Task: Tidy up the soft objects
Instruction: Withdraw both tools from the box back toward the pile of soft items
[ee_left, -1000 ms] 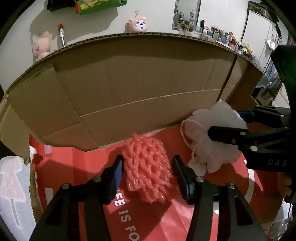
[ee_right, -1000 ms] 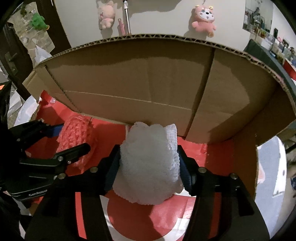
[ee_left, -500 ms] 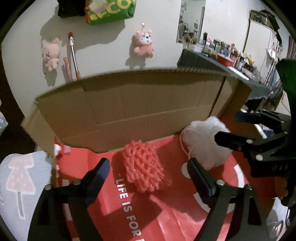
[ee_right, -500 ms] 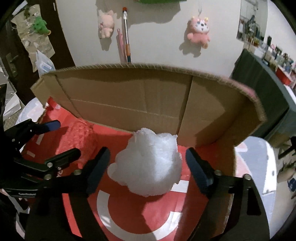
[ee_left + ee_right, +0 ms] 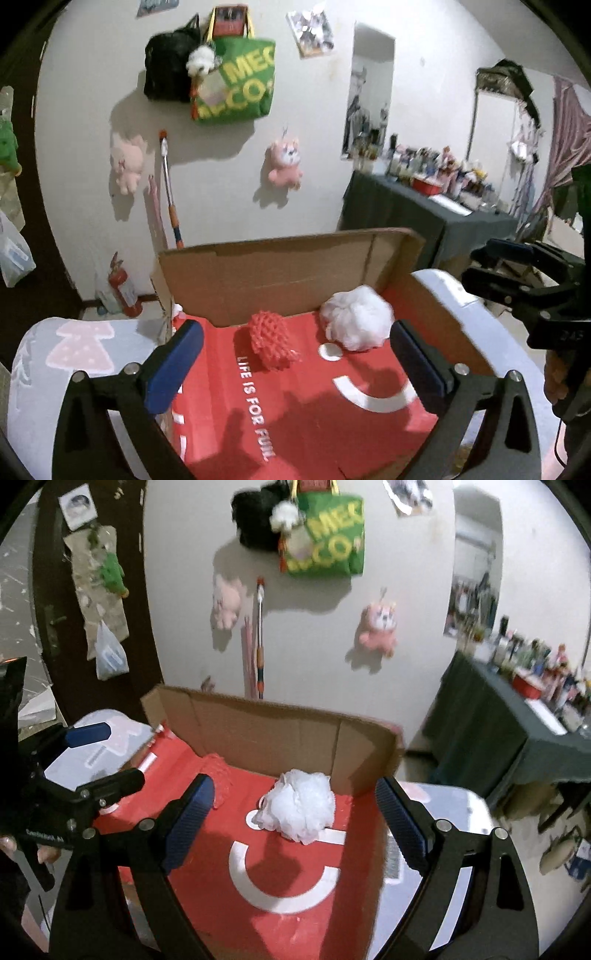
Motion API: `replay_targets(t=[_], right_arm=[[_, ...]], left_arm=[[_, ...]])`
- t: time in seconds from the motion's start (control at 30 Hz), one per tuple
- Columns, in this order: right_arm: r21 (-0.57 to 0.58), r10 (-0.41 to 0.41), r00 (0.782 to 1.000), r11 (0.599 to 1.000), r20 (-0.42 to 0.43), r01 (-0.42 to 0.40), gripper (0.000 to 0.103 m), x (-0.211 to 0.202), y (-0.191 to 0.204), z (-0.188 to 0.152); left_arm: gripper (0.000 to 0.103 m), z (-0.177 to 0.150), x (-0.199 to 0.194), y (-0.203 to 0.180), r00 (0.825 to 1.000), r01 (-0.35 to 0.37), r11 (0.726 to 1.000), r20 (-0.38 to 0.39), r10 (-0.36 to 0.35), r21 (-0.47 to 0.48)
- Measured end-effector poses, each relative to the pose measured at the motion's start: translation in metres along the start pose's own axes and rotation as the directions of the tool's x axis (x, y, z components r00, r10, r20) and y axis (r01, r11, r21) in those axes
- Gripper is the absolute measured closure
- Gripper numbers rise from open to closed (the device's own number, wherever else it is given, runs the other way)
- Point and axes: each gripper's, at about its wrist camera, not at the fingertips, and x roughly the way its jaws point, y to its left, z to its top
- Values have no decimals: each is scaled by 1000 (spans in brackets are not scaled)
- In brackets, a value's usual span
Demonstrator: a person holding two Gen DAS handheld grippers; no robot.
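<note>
- Red foam-mesh sleeve, netted and crumpled [image 5: 272, 343]: lies centre of the left wrist view on the red printed floor of the open cardboard box [image 5: 295, 266], close under the brown back wall. We judge it very light, springy and not fragile; it squashes, so best pinched across its bulging middle.
- White puffy mesh bath sponge [image 5: 300, 808]: sits centre of the right wrist view on the same red floor, near the right end of the back wall, apart from the red sleeve. We judge it near weightless, fluffy and non-slip; grip through the dense core, since loose outer ruffles would pull out.
- Left claw [image 5: 295, 360]: lower part of its frame, jaws opening, wide apart, nothing between the pads. The sleeve lies beyond the tips, released.
- Right claw [image 5: 295, 823]: lower part of its frame, jaws spread wide, empty. The sponge is ahead of the tips, untouched.
- Hard to see: in the right wrist view the red sleeve is mostly hidden behind the claw's left finger, only a blurred edge showing.
- The box's near edge is cut off by the bottom of both frames, and we cannot tell whether the sponge has a hanging cord.
- Pale patterned surface [image 5: 55, 354] under the box shows only at the lower left and right sides.
</note>
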Motion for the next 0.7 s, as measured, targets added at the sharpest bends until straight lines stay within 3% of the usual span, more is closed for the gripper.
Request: replay_targets(t=[0.27, 0.7], right_arm=[[-20, -34, 993, 999, 112, 37, 13, -83, 18, -23], [63, -57, 967, 997, 249, 43, 12, -177, 20, -96]], left_arm=[[0, -14, -74, -27, 992, -16, 999, 124, 11, 38], [0, -80, -156, -55, 962, -23, 999, 273, 14, 33]])
